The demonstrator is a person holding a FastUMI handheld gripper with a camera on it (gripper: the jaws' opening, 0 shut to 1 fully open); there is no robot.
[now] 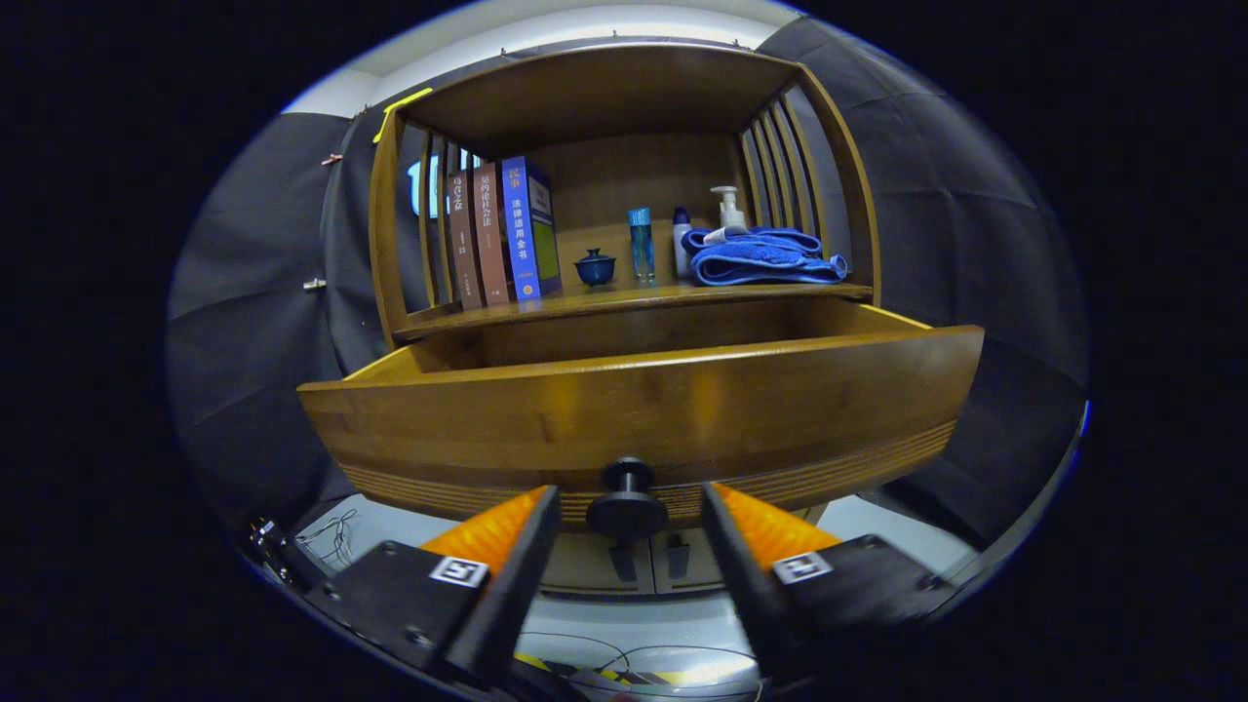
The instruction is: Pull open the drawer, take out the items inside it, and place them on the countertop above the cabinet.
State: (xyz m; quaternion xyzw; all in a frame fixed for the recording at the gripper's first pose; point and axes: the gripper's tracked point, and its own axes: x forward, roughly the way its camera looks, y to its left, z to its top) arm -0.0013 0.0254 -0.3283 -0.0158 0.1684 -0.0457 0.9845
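Now the gripper (629, 507) jaws stand apart beside one knob (627, 505), drawer (643, 409) open, three books (502, 234) above.

The brown wooden drawer (639, 405) has a smooth, glossy front. Its round dark knob (627, 510) looks matt. At one o'clock, the folded blue towel (762, 258) is soft cloth.
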